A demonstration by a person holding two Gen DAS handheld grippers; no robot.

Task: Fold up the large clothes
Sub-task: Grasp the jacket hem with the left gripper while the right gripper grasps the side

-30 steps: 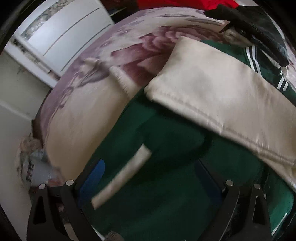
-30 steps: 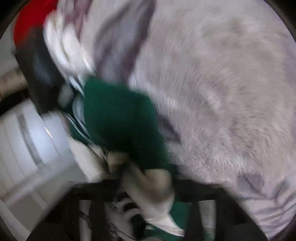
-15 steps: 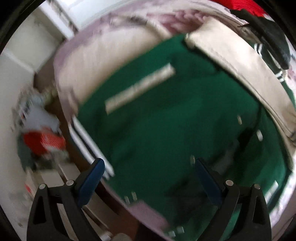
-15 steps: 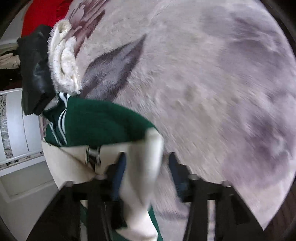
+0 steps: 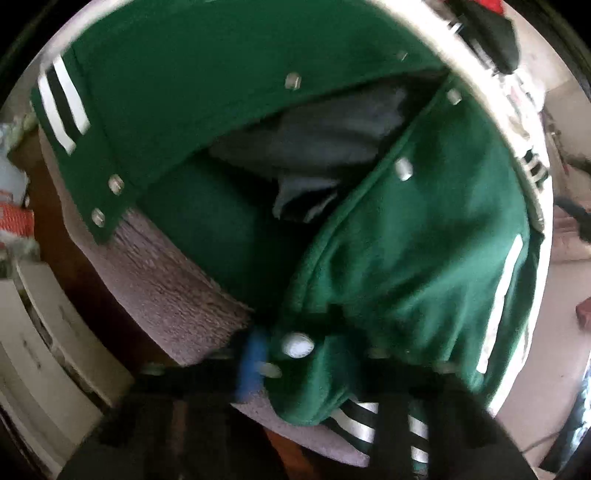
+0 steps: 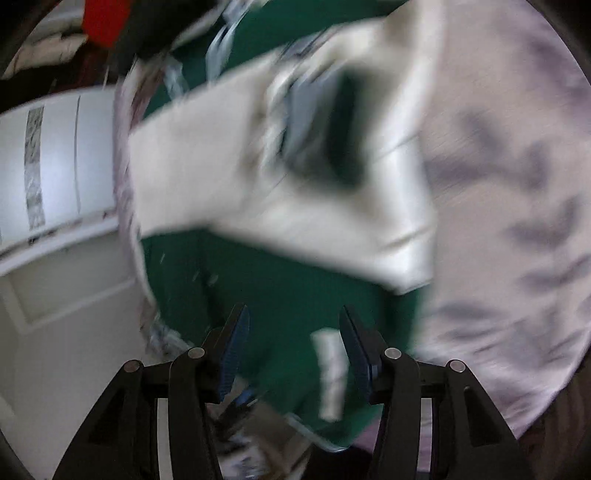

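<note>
The left gripper [image 5: 295, 354] is closing on the corner hem of the green jacket [image 5: 406, 258], which lies open on the floral blanket [image 6: 517, 184] at its edge, floor beyond. The right gripper [image 6: 291, 350] hangs released above it, nothing between its 2 fingers. No writing is readable.

Green jacket [image 5: 406, 240] (cream sleeve [image 6: 221, 177]), mauve floral blanket [image 6: 517, 184].

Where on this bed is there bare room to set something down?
Bare blanket to the right of the green jacket and its cream sleeve, in the right wrist view. Crowded at the far end, around the red garment and the black garment.
</note>
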